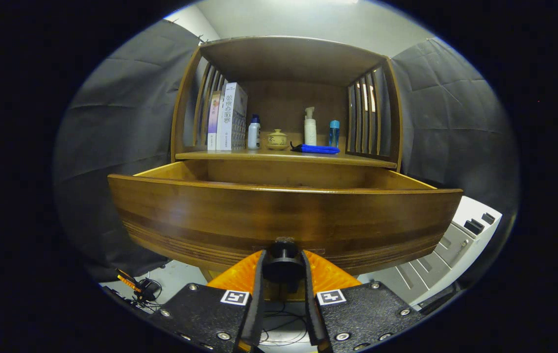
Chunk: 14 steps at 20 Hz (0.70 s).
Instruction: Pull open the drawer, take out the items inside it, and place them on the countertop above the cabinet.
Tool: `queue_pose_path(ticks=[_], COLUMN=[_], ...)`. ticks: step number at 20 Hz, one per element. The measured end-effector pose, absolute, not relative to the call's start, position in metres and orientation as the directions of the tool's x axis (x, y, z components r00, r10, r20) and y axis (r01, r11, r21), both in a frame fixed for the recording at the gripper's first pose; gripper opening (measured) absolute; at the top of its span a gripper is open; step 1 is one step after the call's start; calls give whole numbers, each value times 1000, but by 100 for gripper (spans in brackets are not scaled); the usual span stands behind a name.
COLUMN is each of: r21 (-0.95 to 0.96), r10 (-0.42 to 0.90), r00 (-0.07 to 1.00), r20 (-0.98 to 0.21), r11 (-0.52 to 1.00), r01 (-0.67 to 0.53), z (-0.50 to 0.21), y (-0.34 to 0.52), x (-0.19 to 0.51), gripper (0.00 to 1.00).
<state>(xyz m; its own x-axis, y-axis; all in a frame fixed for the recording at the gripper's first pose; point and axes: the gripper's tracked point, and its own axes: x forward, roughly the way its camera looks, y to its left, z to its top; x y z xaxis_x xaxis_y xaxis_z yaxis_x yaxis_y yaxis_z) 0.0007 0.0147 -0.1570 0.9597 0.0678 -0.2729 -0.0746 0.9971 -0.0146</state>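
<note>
The wooden drawer (283, 215) stands pulled out just ahead of the hand-held gripper (282, 267), whose two fingers are clamped on the drawer's dark round knob (283, 262) from either side. From here the tall drawer front hides the inside, so I cannot tell what lies in it.

Beyond and above the drawer runs the bench (259, 155), the cabinet's top under a slatted wooden hutch. On it, from the gripper's left to its right, stand two tall upright boxes (227, 117) with printing too small to read, a small white bottle with a blue cap (254, 132), a squat lidded pot (277, 139), a white pump bottle (310, 126) and a clear blue bottle (334, 133). A blue tool (317, 149) lies flat in front of the pump bottle.

Grey cloth hangs behind on both sides. Pale floor shows below, with a white case (460, 240) to the right and cables (136, 289) to the left.
</note>
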Motion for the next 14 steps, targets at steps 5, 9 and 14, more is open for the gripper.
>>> queue_pose_path(ticks=[5,9,14], r21=[-16,-18,-46], r10=[67,59,48], r00=[970,986,995], r20=[-234,-159,-86], r11=[997,998,998], r01=[-73,-62,-53], z=[-153,-127,-88], y=[15,16,18], x=[-6,-9,-15], gripper=[45,77,94])
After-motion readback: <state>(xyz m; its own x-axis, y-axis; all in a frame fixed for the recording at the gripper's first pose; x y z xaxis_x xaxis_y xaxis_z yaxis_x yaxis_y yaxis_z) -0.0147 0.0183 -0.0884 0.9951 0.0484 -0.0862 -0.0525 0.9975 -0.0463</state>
